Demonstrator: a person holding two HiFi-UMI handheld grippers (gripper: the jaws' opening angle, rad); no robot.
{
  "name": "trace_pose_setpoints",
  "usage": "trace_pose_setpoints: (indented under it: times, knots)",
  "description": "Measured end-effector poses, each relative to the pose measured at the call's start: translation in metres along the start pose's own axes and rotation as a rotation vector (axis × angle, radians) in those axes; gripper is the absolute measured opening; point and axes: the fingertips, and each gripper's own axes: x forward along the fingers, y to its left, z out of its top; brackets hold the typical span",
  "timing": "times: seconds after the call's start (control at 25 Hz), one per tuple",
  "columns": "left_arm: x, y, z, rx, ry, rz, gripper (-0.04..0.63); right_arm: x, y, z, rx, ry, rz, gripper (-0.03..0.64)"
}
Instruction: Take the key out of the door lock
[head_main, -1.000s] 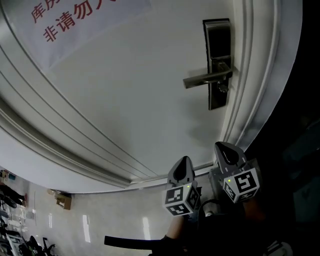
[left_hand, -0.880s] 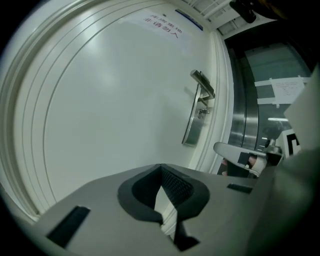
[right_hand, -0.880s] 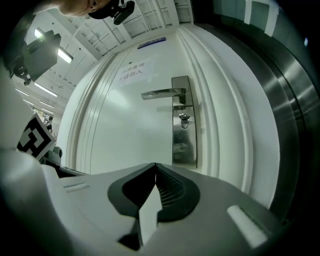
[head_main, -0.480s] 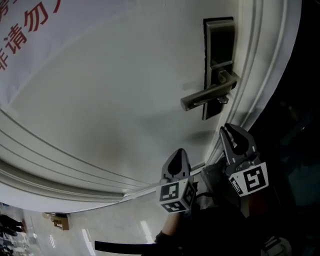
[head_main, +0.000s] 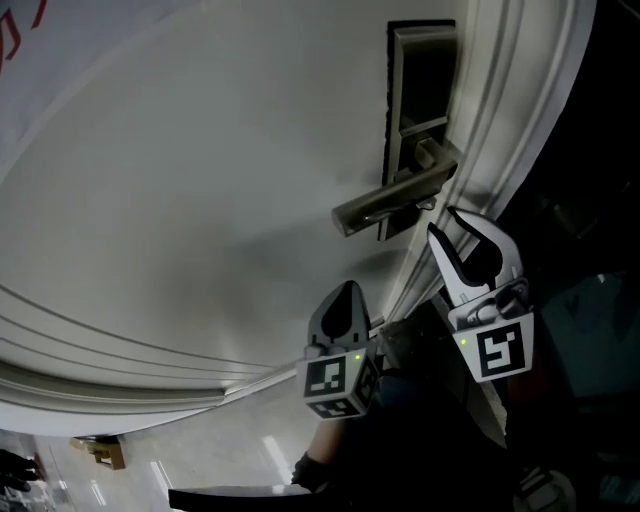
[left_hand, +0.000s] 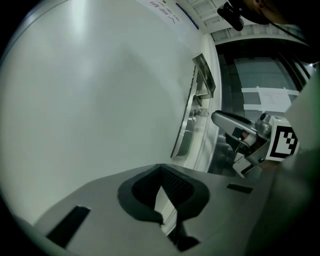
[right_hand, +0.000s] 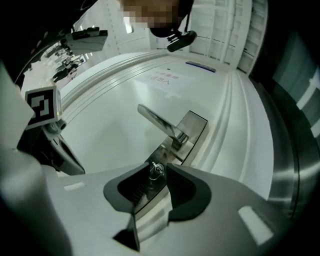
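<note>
Key (right_hand: 156, 170) noted seated in lock plate (right_hand: 194, 125) below lever handle (head_main: 390, 197), framed between parted jaws of right gripper (head_main: 468, 245), left gripper (left_hand: 164, 194) held lower, jaws slightly parted, nothing gripped.

**Dim, distorted pictures**

The white door (head_main: 200, 180) is softly lit; the head view's right side is lost in darkness. A faint shadow is cast beneath the lever handle (head_main: 395, 197). Both gripper views are bent and vignetted at the edges.
</note>
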Motion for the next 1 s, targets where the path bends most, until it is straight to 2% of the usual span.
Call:
trace_pose_setpoints:
  times: [0.2,0.4,0.56,0.72,0.8,1.0]
  knots:
    - [0.007,-0.006,0.005,0.018,-0.004,0.012,0.0,0.017,-0.001,-0.006,-0.172,0.026,0.055,0.077]
    - [0.008,-0.009,0.01,-0.005,-0.005,0.036,0.0,0.027,0.004,-0.007,-0.276,0.017,0.101,0.075]
    - [0.007,-0.006,0.014,0.005,-0.042,0.047,0.0,0.035,0.006,-0.007,-0.379,0.011,0.088,0.074]
    - [0.009,-0.007,0.02,-0.008,-0.046,0.039,0.0,0.036,0.006,-0.01,-0.422,0.042,0.077,0.07]
    - [0.011,-0.008,0.022,-0.005,-0.045,0.034,0.0,0.037,0.004,-0.011,-0.443,0.048,0.058,0.041]
    - [0.016,-0.013,0.026,-0.013,-0.062,0.007,0.0,0.038,0.003,-0.011,-0.479,0.07,0.046,0.017]
